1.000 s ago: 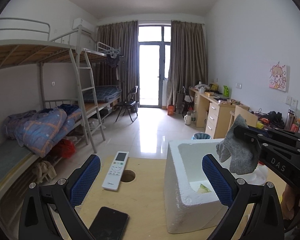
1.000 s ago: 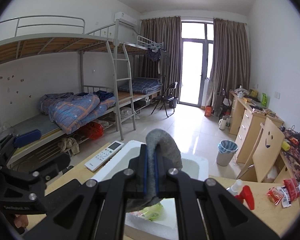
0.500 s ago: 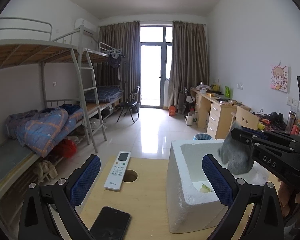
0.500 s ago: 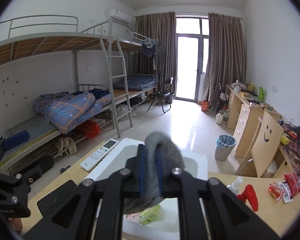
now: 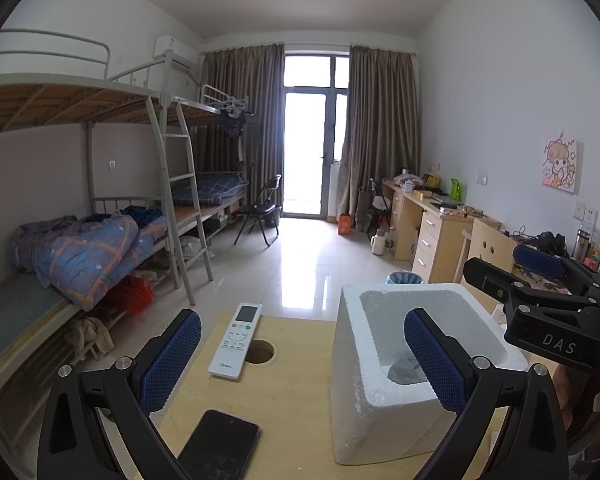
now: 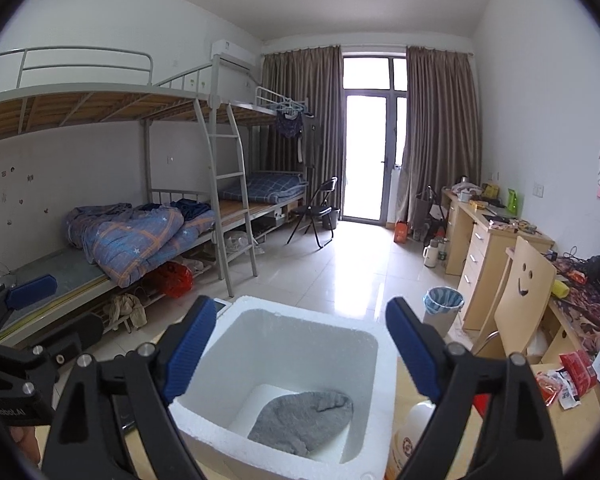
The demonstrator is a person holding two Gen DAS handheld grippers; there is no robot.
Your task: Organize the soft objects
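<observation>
Grey fabric, a sock (image 6: 300, 420), is seen lying flat on the floor of the white foam box (image 6: 364, 344), directly below and between the spread, empty fingers of the right gripper (image 6: 296, 344). The left gripper (image 5: 300, 364) is likewise held wide apart with nothing grasped; a remote (image 5: 236, 340) and phone (image 5: 220, 446) are seen between its fingers on the wooden table (image 5: 292, 392), the box by its right finger.
</observation>
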